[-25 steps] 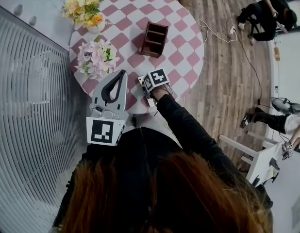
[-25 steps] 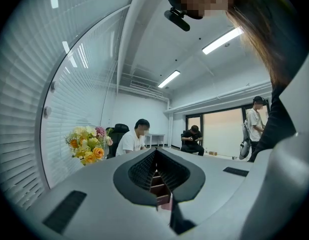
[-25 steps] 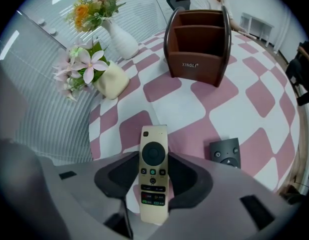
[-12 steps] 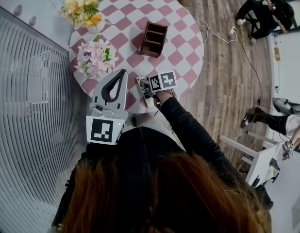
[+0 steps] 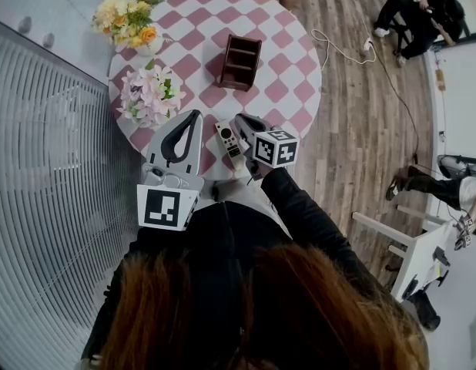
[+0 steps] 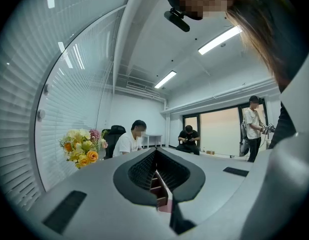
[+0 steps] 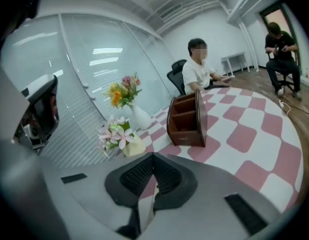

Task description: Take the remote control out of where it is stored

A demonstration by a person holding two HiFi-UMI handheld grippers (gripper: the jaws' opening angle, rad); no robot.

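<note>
Remote control (image 5: 228,139) — likely light, stiff, slick; pinch its long edges — is lying at nine o'clock of the right hand-held gripper (image 5: 244,122), jaws just closing empty.

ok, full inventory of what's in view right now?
table: one, round, pink-and-white checked cloth, centre
wooden organizer: one, brown, mid-table
remote control: one, grey, flat on the table's near edge
bouquet in vase: one, yellow-orange, table's far left
pink bouquet: one, pink-white, table's left edge
cable: one, white, floor right of table
bystanders: at least three, room edges
left hand-held gripper: grey, jaws together, empty, left of remote
right hand-held gripper: grey, jaws just closed, nothing between, right of remote
</note>
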